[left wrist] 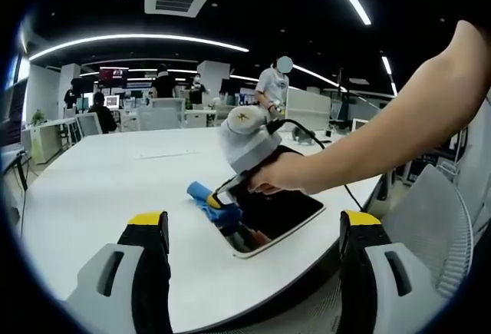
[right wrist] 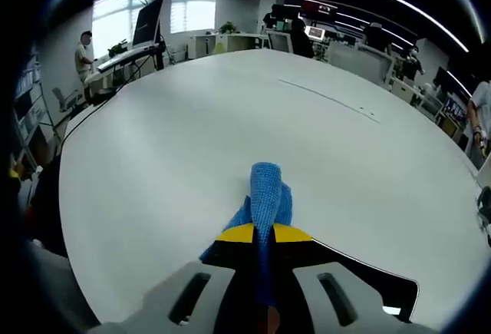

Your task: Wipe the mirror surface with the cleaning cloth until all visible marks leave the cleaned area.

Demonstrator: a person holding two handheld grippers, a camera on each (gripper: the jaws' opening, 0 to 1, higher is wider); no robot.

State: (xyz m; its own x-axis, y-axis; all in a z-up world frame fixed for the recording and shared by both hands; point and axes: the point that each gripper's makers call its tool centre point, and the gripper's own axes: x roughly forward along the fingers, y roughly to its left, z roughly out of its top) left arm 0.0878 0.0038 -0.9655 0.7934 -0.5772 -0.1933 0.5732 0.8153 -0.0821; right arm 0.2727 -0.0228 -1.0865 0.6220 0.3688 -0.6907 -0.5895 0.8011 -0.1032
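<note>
A dark mirror (left wrist: pixel 288 209) in a white frame lies flat near the edge of a big white table (left wrist: pixel 115 188). In the left gripper view a person's hand holds my right gripper (left wrist: pixel 217 202) down at the mirror's left corner, shut on a blue cleaning cloth (left wrist: pixel 201 192). My left gripper (left wrist: pixel 255 223) hangs back from the mirror, its yellow-tipped jaws wide apart with nothing between them. In the right gripper view my right gripper (right wrist: pixel 265 234) pinches the blue cloth (right wrist: pixel 265 188), which sticks out ahead onto the table (right wrist: pixel 230 104); the mirror (right wrist: pixel 360 276) shows dark beneath the jaws.
A black cable (left wrist: pixel 349 192) runs off the right gripper toward the table edge. A mesh chair back (left wrist: pixel 441 219) stands at the right. Desks, monitors and several people fill the office behind the table. The person's forearm (left wrist: pixel 399 130) crosses the view from the right.
</note>
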